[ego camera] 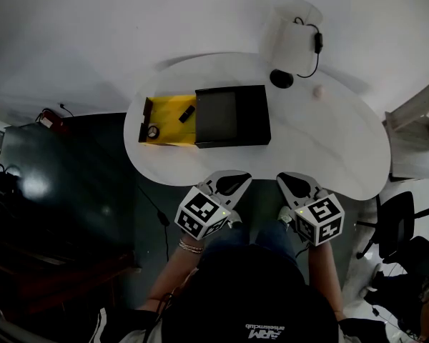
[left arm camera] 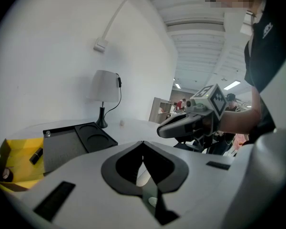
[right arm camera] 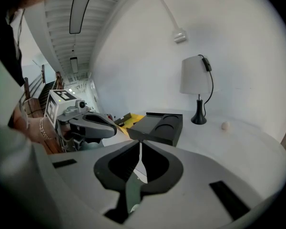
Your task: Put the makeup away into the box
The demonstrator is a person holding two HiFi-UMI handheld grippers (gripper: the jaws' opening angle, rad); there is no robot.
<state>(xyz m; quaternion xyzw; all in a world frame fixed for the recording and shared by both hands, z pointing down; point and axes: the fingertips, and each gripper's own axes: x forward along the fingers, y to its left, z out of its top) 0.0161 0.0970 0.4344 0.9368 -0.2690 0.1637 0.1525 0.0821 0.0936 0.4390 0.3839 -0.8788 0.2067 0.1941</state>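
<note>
both closed: left gripper (ego camera: 234,181), right gripper (ego camera: 292,182)

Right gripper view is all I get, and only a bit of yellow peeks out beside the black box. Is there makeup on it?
Observer: Yes, the head view shows a small dark tube lying on the yellow tray, close to the black box.
Operator: Only that one?
Observer: No, a small round item sits nearer the tray's outer end.
Operator: Is the left gripper carrying something?
Observer: No, the left gripper shows in its own view with jaws together, nothing between.
</note>
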